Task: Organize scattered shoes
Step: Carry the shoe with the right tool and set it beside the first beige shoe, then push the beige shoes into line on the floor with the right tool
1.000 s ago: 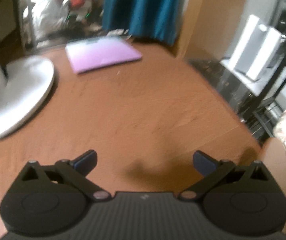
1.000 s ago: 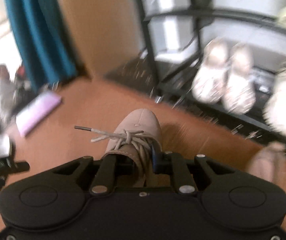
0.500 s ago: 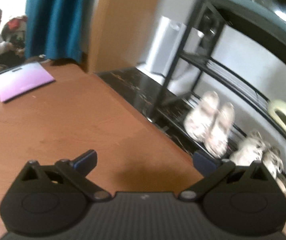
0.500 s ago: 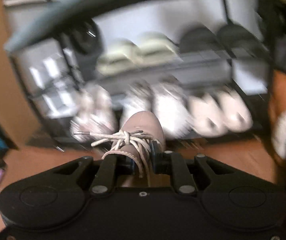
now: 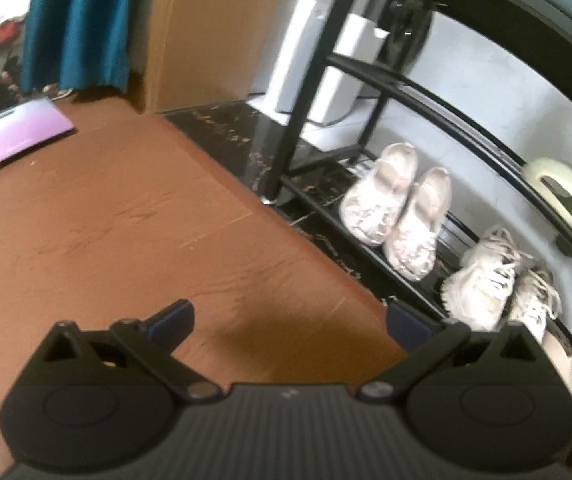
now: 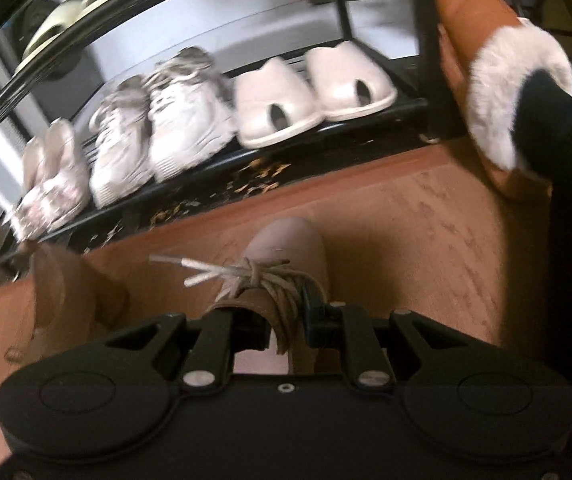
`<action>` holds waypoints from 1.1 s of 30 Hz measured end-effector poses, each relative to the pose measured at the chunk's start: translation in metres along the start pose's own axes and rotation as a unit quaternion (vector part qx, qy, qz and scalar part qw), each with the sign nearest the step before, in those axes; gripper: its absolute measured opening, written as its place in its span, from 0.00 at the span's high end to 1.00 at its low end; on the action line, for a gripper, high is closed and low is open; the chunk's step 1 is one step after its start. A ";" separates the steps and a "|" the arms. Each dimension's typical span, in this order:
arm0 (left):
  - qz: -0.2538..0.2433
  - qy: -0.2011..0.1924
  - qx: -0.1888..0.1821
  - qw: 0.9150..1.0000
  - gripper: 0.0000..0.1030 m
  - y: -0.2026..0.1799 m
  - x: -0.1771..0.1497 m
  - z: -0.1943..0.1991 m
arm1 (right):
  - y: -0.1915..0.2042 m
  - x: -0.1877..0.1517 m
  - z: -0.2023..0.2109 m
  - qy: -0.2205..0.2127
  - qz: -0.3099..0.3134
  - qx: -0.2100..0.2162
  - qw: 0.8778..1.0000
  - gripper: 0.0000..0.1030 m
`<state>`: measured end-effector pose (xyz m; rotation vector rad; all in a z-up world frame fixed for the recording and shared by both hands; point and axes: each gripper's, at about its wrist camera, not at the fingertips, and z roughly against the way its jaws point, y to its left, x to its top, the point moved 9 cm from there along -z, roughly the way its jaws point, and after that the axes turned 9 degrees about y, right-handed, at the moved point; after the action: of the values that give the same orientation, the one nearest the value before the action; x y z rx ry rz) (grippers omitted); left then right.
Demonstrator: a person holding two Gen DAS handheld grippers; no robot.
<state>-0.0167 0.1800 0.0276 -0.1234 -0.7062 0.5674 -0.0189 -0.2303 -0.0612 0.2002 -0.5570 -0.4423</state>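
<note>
Your right tool (image 6: 286,322) points down at the brown wooden floor (image 6: 425,216) in front of the black shoe rack (image 6: 427,40), with the collar and laces of a tan lace-up shoe (image 6: 286,248) between its fingers. Its jaws are opening; the shoe's toe points toward the rack, and blur hides whether the pads press on the collar. A second tan shoe (image 6: 62,292) lies just beside it on the floor. On the rack's bottom shelf stand pale patterned shoes (image 6: 52,184), white sneakers (image 6: 158,136) and white slippers (image 6: 309,92), paired side by side. A foot in a brown fur-trimmed slipper (image 6: 497,92) rests by the rack's post. Your left tool (image 5: 289,320) is spread wide and empty above bare floor, near the rack's end. A purple folder (image 5: 14,136) lies well apart, by a teal curtain (image 5: 78,24).
</note>
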 end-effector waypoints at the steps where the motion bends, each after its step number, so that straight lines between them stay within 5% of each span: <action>1: 0.002 0.004 -0.003 1.000 0.01 0.000 -0.001 -0.001 | -0.001 -0.003 0.002 0.009 -0.008 0.003 1.000 0.45; 6: 0.029 0.018 -0.004 0.999 0.01 0.009 -0.001 -0.005 | 0.007 -0.022 0.031 0.011 0.015 0.008 1.000 0.12; 10: 0.018 0.009 -0.004 1.000 0.01 0.005 0.000 0.000 | 0.019 -0.048 0.040 0.046 0.092 -0.010 0.995 0.08; 17: 0.018 0.007 -0.003 1.000 0.01 0.006 0.001 -0.001 | 0.014 -0.051 0.066 0.033 0.058 0.010 0.998 0.06; 22: 0.021 0.011 -0.002 1.000 0.01 0.007 0.001 -0.003 | 0.003 -0.059 0.061 0.039 0.125 -0.095 0.987 0.06; 24: 0.020 0.010 -0.003 1.000 0.01 0.006 0.001 -0.002 | 0.009 -0.072 0.045 0.081 0.149 -0.089 0.981 0.06; 33: 0.020 0.012 -0.002 1.000 0.01 0.007 0.002 -0.003 | 0.047 -0.076 0.015 0.104 0.203 -0.050 0.972 0.04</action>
<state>-0.0167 0.1870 0.0239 -0.1474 -0.6832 0.6028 -0.0685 -0.1549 -0.0700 0.0315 -0.3558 -0.0492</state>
